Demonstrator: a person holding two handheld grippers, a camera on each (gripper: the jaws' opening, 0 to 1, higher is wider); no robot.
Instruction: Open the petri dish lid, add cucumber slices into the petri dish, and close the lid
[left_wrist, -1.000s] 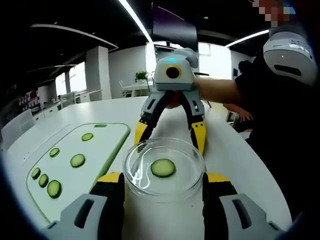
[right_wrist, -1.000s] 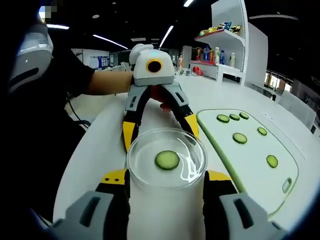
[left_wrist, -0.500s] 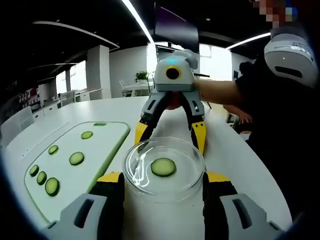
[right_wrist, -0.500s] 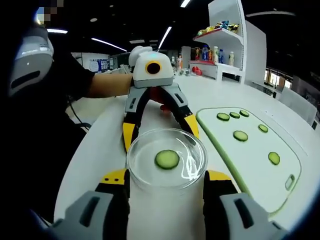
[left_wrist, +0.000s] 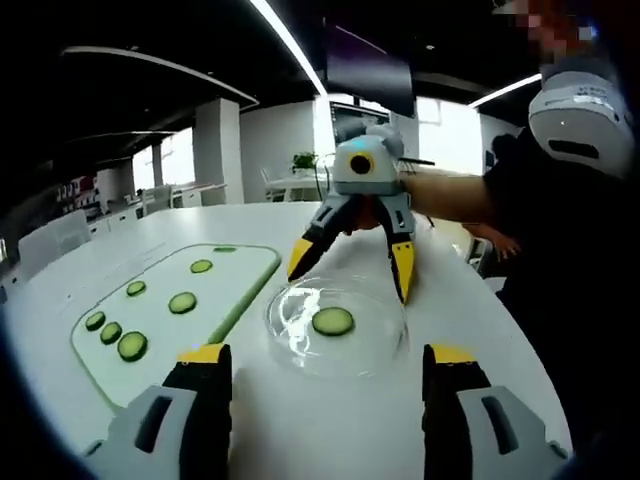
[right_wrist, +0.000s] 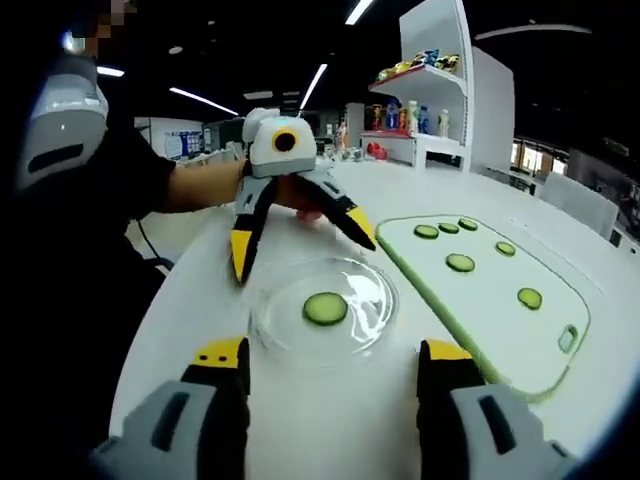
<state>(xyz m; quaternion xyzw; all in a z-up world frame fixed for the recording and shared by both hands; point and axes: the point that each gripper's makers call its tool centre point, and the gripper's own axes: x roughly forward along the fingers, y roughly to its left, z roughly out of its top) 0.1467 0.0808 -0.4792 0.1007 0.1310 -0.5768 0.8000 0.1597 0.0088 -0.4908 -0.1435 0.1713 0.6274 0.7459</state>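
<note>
A clear round petri dish (left_wrist: 335, 330) (right_wrist: 322, 312) rests on the white table with one cucumber slice (left_wrist: 333, 321) (right_wrist: 324, 308) inside it. Glare lies across its top, and I cannot tell the lid from the base. My left gripper (left_wrist: 327, 355) (right_wrist: 300, 242) is open, its yellow-tipped jaws spread wider than the dish and clear of it. My right gripper (right_wrist: 333, 352) (left_wrist: 353, 266) faces it from the opposite side, also open and off the glass. To one side, a green-rimmed white cutting board (left_wrist: 230, 300) (right_wrist: 500, 330) carries several more slices.
The person holding the grippers stands at the table edge, in dark clothes (left_wrist: 560, 260) (right_wrist: 70, 220). Bare white table (left_wrist: 320, 430) (right_wrist: 330, 430) surrounds the dish. A white shelf with bottles (right_wrist: 440, 90) and chairs and desks (left_wrist: 290, 180) stand far behind.
Both grippers were shut on the dish from opposite sides. They have opened and drawn back, leaving it on the table.
</note>
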